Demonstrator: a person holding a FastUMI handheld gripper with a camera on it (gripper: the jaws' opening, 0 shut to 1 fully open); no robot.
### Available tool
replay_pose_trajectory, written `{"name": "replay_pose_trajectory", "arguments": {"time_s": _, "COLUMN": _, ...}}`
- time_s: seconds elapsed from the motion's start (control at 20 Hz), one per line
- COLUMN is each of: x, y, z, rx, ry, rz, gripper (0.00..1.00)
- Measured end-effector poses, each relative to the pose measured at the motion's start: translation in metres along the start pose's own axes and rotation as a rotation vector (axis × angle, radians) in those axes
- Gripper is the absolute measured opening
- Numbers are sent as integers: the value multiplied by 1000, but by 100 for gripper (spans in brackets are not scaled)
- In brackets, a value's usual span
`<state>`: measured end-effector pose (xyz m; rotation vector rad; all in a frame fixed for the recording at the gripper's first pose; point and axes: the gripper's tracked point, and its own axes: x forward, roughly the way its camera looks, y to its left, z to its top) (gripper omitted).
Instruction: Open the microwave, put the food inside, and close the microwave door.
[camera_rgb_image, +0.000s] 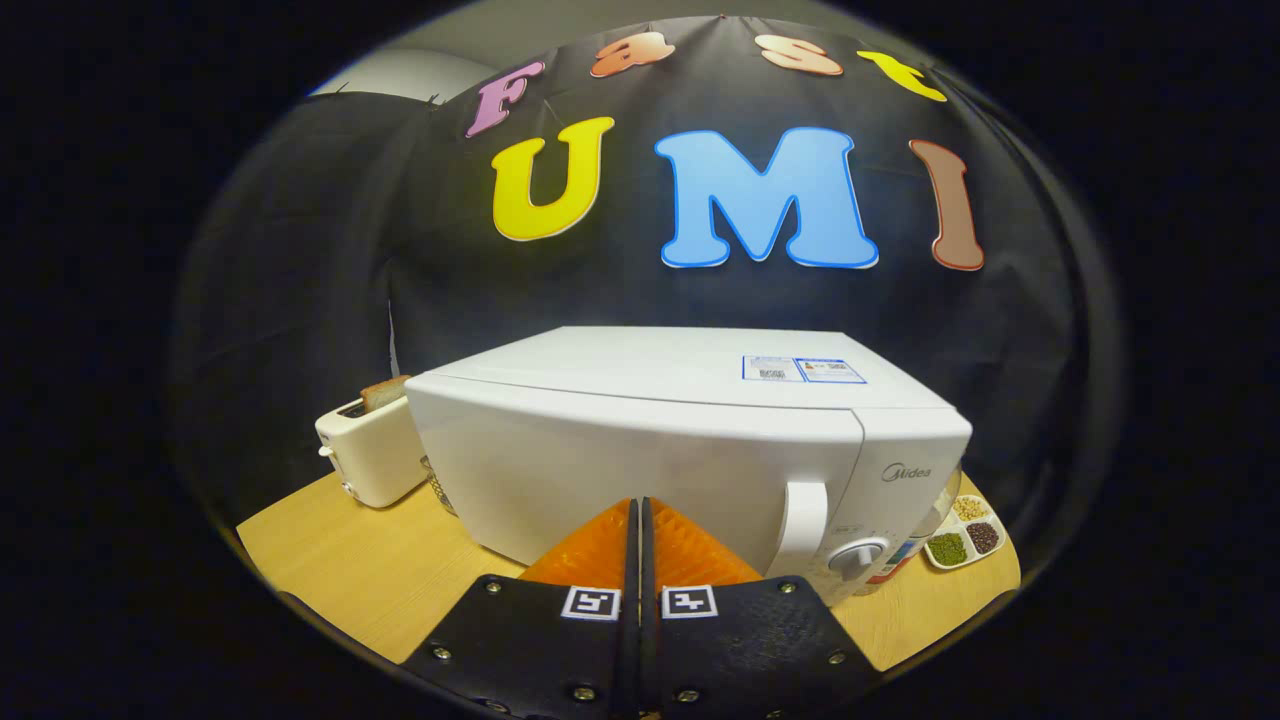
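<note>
A white microwave (660, 440) stands on the wooden table (340, 560) right ahead of me, its door closed. The door's white handle (805, 525) runs vertically just right of my fingertips, and a round dial (855, 558) sits on the panel beside it. My gripper (638, 505) is shut, the two fingers pressed together with nothing between them, their tips close in front of the door's lower part, left of the handle. Whether they touch the door I cannot tell.
A white toaster (368, 455) with a slice of bread (385, 392) in it stands left of the microwave. A small divided dish of grains and beans (965, 535) lies to the right, behind the microwave's corner. The black cloth wall rises behind.
</note>
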<state>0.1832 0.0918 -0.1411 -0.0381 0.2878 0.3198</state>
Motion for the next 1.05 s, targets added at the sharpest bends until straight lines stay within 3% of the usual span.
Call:
{"name": "replay_pose_trajectory", "arguments": {"time_s": 0.45, "x": -95, "y": 2, "z": 19, "rx": 17, "ry": -73, "rz": -77, "gripper": 2}}
{"name": "replay_pose_trajectory", "arguments": {"time_s": 0.55, "x": -114, "y": 0, "z": 25, "rx": 25, "ry": -91, "rz": -93, "gripper": 7}}
{"name": "replay_pose_trajectory", "arguments": {"time_s": 0.65, "x": -133, "y": 2, "z": 27, "rx": 39, "ry": -110, "rz": -99, "gripper": 25}}
{"name": "replay_pose_trajectory", "arguments": {"time_s": 0.7, "x": -141, "y": 1, "z": 26, "rx": 39, "ry": -117, "rz": -111, "gripper": 41}}
{"name": "replay_pose_trajectory", "arguments": {"time_s": 0.75, "x": -152, "y": 1, "z": 27, "rx": 37, "ry": -126, "rz": -117, "gripper": 44}}
{"name": "replay_pose_trajectory", "arguments": {"time_s": 0.85, "x": -171, "y": 7, "z": 24, "rx": 29, "ry": -148, "rz": -123, "gripper": 60}}
{"name": "replay_pose_trajectory", "arguments": {"time_s": 0.9, "x": -180, "y": 7, "z": 22, "rx": 22, "ry": -157, "rz": -133, "gripper": 85}}
{"name": "replay_pose_trajectory", "arguments": {"time_s": 0.95, "x": -189, "y": 7, "z": 20, "rx": 18, "ry": -164, "rz": -142, "gripper": 96}}
{"name": "replay_pose_trajectory", "arguments": {"time_s": 1.05, "x": -199, "y": 11, "z": 19, "rx": 21, "ry": -173, "rz": -147, "gripper": 98}}
